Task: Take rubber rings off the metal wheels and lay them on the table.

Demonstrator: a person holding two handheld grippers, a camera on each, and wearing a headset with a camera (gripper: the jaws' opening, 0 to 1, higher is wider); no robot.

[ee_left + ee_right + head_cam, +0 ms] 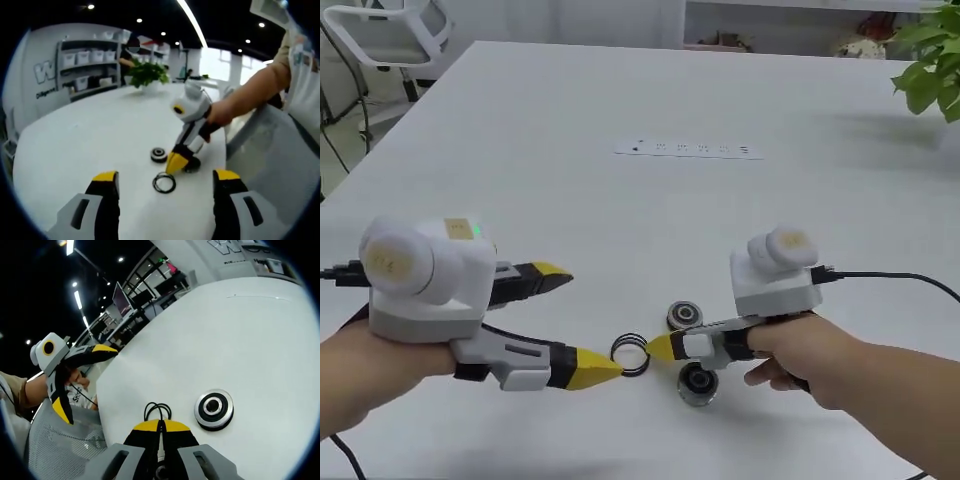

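**Q:** Where do the rubber rings (631, 353) lie?

**A:** They lie flat on the matte white table (620, 200), at 6 o'clock in the head view, between the two gripper tips. They are thin, limp black loops, apparently two, one overlapping the other.

**Q:** How are the grippers held, and why?

**A:** The left gripper (572, 320) is at 9 o'clock of the rings. Its yellow-tipped jaws are spread wide and grasp nothing, so it is probably free to steady a wheel. The right gripper (660, 347) is at 3 o'clock, with its jaws pressed together and its tip at the edge of the loops. Whether it nips the rubber cannot be told. Its low, nearly level pose suits laying a loop on the table.

**Q:** And the wheels?

**A:** One metal wheel (684, 315) sits at 1 o'clock of the rings, just beside them. It is a small round disc with a bright hub and a dark band at the rim, likely a ring not yet removed. The second wheel (698, 383) lies at 4 o'clock, partly under the right gripper, and its rim is hard to read. Both are kept close, presumably for a short reach.
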